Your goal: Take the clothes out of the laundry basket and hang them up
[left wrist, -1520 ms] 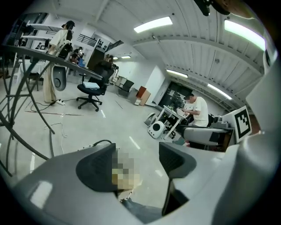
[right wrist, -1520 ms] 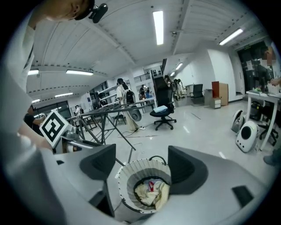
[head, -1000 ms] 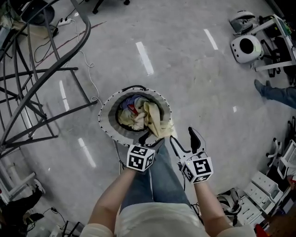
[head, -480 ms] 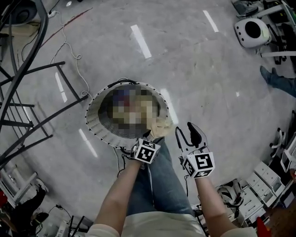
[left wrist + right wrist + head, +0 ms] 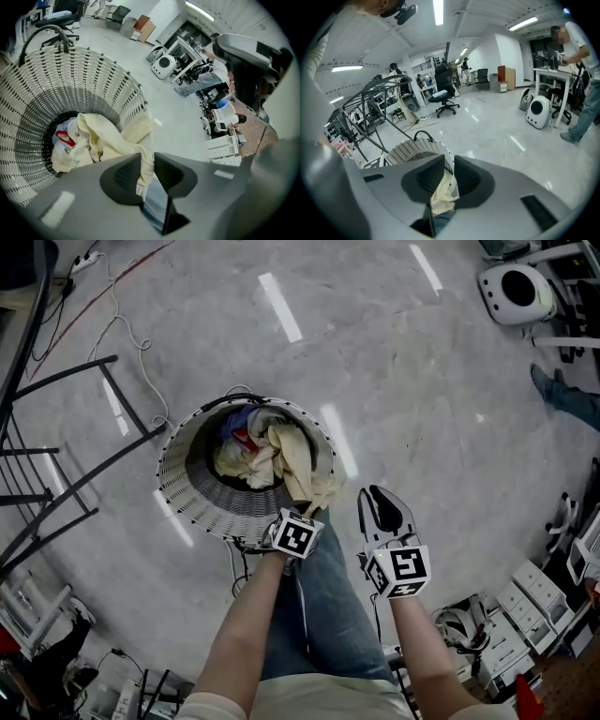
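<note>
Pinching a fold of the cream garment (image 5: 292, 457), the left gripper (image 5: 147, 164) is holding it at the near rim of the white woven laundry basket (image 5: 183, 493). Its jaws have just been closing and are clamping the cloth. Just to its right, past the person's jeans (image 5: 323, 606), the right gripper (image 5: 379, 507) is hovering clear of the garment. Its jaws have just been closing too and are standing together but for a sliver, gripping nothing. Beyond, the garment is trailing over the rim onto the other clothes (image 5: 239, 432) inside. Farther off, a dark metal rack (image 5: 66, 465) is standing at the left on the grey floor (image 5: 403, 381).
</note>
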`<state>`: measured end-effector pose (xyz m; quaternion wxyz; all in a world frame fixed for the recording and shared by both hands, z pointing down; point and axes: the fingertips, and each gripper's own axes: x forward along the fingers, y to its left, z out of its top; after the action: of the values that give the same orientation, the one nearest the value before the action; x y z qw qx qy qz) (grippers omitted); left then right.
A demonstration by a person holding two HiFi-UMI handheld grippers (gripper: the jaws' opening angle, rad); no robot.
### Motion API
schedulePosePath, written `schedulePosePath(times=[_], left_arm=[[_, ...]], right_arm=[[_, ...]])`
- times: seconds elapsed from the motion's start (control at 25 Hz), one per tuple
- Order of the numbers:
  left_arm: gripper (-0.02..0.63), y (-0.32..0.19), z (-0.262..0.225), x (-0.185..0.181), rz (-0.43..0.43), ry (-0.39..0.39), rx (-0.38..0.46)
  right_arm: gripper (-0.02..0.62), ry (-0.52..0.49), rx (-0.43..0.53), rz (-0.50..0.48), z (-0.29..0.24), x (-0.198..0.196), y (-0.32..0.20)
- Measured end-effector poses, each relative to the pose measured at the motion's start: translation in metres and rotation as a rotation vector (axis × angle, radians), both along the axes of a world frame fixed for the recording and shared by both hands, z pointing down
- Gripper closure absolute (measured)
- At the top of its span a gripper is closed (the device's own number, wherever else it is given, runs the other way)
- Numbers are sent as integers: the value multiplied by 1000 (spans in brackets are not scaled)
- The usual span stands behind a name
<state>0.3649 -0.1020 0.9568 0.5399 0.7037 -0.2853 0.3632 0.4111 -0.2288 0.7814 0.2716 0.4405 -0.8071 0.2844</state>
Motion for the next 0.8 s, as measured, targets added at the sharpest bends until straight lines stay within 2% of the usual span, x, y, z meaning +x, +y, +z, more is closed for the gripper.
schedulePosePath(times=[0.24,0.4,0.52,0.8], left_arm=[[572,-7,-25,-9,-68,-17,66],[574,-13,-57,-29,-132,-25,120],[574,-19,-88,-49,-217,-14,160],[575,-30,-168,-82,-350,36,263]], right_arm=[[592,0,5,-17,-11,-9,6],[594,2,21,-37,-31,-16,12],[594,8,23,-65,-46,-23,22],[579,16,-11,-192,-72,-51,60]])
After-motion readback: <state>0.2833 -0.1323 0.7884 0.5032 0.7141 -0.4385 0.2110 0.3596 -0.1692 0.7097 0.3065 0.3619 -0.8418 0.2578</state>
